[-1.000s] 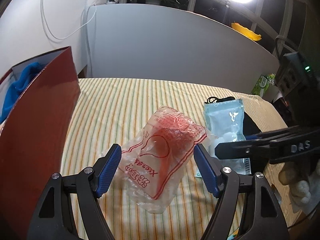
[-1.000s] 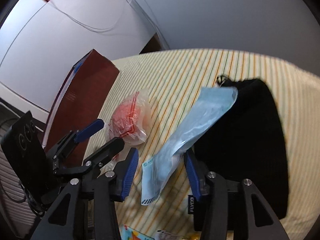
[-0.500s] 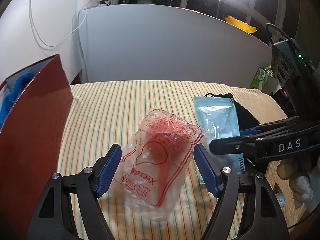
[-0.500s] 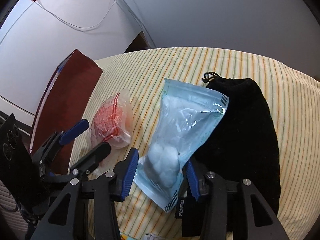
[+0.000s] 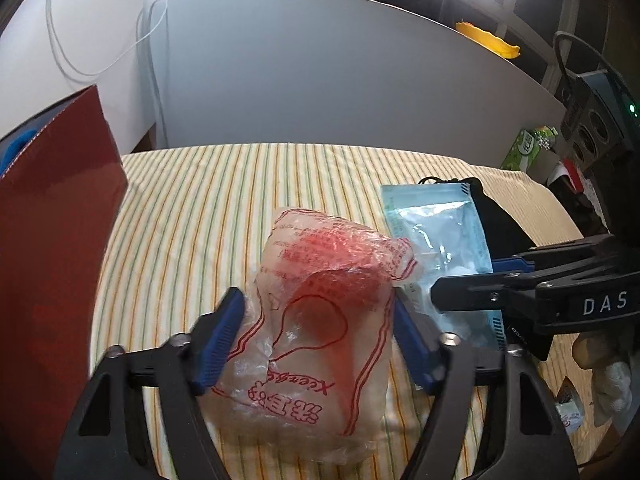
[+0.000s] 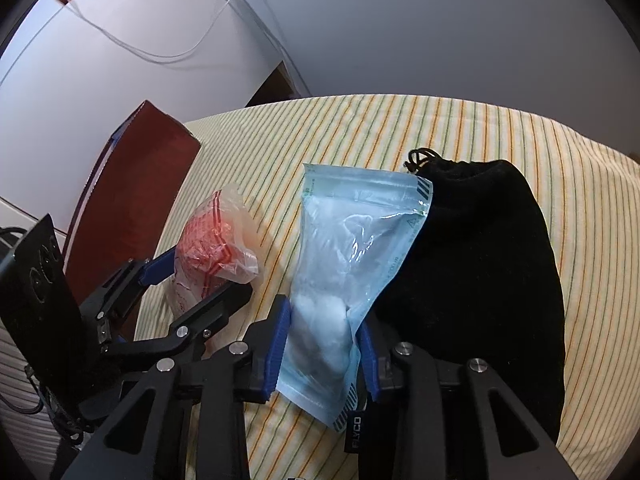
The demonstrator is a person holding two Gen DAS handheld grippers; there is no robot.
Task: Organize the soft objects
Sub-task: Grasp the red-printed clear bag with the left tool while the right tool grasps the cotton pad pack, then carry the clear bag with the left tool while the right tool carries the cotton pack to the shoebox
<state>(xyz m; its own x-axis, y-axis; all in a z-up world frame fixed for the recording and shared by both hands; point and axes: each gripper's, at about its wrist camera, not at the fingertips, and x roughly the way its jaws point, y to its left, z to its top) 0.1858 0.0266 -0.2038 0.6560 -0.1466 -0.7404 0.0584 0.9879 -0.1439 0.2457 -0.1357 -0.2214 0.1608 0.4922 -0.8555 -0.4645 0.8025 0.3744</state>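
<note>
A clear plastic bag with red print [image 5: 320, 312] lies on the striped cloth between the blue pads of my left gripper [image 5: 316, 332], which is closing on its sides. It also shows in the right wrist view [image 6: 212, 248]. My right gripper [image 6: 324, 344] is shut on a light blue pouch of white cotton balls [image 6: 352, 256], which lies partly over a black drawstring bag [image 6: 484, 264]. The pouch also shows in the left wrist view [image 5: 436, 232].
A dark red open box [image 5: 52, 240] stands at the left with blue fabric [image 5: 18, 146] inside. The striped tablecloth [image 5: 208, 200] covers the table. A grey partition [image 5: 320, 80] stands behind. A green tissue box [image 5: 524, 152] sits at the far right.
Both grippers have moved forward and narrowed: the left around the red-printed bag, the right onto the blue pouch, which has turned flat toward the right camera.
</note>
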